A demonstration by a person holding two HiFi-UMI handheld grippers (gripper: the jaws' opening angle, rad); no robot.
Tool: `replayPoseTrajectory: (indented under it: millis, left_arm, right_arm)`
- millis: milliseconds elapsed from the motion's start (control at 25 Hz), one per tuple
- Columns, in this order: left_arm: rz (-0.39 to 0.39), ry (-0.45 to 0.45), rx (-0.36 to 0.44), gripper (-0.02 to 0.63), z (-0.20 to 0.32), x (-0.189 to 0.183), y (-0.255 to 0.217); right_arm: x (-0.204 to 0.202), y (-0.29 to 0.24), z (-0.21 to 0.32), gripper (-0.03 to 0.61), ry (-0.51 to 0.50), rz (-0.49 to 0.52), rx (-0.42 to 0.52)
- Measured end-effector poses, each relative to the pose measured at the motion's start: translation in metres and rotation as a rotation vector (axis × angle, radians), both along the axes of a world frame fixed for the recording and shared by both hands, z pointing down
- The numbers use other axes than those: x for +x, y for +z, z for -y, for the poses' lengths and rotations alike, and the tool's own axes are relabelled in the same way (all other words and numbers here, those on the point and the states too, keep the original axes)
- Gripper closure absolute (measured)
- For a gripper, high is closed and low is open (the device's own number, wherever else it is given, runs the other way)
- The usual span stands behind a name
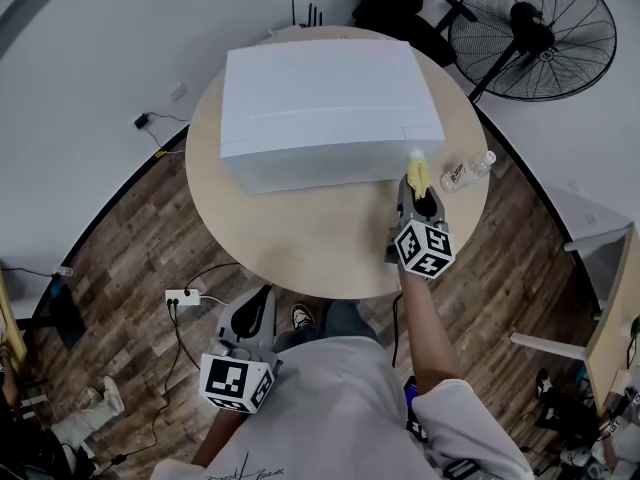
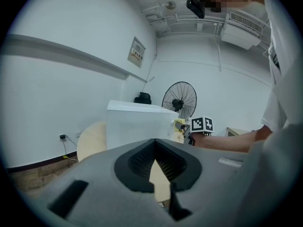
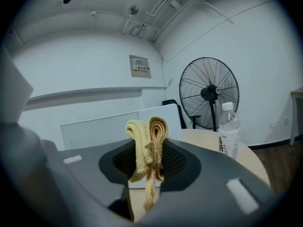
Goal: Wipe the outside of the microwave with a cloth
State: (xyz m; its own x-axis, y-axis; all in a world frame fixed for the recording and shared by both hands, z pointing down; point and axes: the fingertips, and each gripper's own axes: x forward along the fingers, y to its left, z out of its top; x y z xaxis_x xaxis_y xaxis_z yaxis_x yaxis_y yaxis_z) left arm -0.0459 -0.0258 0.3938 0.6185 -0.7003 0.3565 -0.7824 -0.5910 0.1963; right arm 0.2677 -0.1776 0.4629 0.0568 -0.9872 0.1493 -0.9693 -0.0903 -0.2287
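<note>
on the wooden floor at the far left lay a white power strip point(image 1: 183, 296) with its cable. the left gripper point(image 1: 255, 306) hung low beside the person's body, off the round tabletop point(image 1: 320, 243) and well apart from the microwave point(image 1: 325, 108). in the left gripper view its fingers point(image 2: 137, 160) were drawn together at the tips with nothing between them, and only a wedge of tabletop showed behind them.

the white microwave stood towards the back of the tabletop, its front face turned to the person. the right gripper point(image 1: 416, 190) was stretched out over the tabletop at the right end of that front face. in the right gripper view its fingers point(image 3: 173, 162) were pinching a folded yellow cloth point(image 3: 147, 145), which stood up in two rolled loops above them with a thin strip hanging below. from the head view the cloth point(image 1: 417, 172) seemed to touch the microwave's lower front right corner, though the contact was too small to be sure of.

just right of the cloth a clear water bottle point(image 1: 468, 171) lay on the tabletop near its edge. beyond it, on the floor at the upper right, stood a black pedestal fan point(image 1: 530, 33).
</note>
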Motion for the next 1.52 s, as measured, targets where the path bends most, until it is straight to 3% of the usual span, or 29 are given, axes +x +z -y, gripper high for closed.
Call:
replayPoseTrajectory:
  millis: [200,440,1520]
  left_arm:
    - [0.005,0.042,-0.005,0.623,0.012,0.026,0.002]
    - [0.011,0.048,-0.021,0.623,0.026,0.039,0.003]
    - [-0.021,-0.025,-0.039,0.623,0.025,-0.001,0.006]
  right_arm:
    - [0.051,0.013,0.000,0.454,0.085,0.005,-0.024]
    - [0.072,0.025,0.015,0.454,0.115,0.007,-0.038]
    - [0.039,0.038,0.018,0.456,0.177,0.054,-0.035]
